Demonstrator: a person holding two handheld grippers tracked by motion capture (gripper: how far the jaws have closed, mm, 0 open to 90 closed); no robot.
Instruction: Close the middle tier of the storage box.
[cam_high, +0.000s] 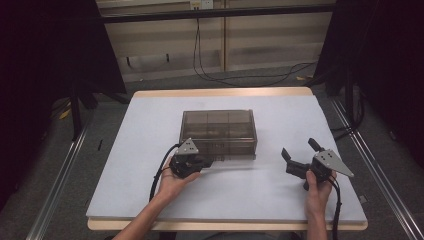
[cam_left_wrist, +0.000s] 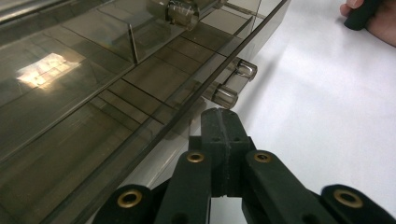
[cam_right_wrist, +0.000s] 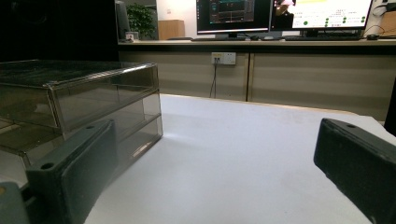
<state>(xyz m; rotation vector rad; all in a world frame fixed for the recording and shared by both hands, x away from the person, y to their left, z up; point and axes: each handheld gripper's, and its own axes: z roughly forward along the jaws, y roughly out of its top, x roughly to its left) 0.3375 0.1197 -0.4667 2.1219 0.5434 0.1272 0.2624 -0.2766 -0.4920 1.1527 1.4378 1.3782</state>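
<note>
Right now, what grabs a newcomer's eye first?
The smoky clear drawer box at the middle of the white table. The left tool, jaws shut, sits at its front lower-left corner near the small metal knobs. The right tool stands open, apart on the right.

One smoked-plastic drawer box (cam_high: 218, 132) is being counted on the one table (cam_high: 150, 200). Two drawer tiers are being seen on its end in the right gripper view, and three cylindrical metal knobs (cam_left_wrist: 225, 95) are being shown along its front. Two hand-held grippers are being counted: the left hand-held gripper (cam_high: 207, 163) and the right hand-held gripper (cam_high: 299, 148). Two monitors (cam_right_wrist: 233, 16) are being seen behind.
</note>
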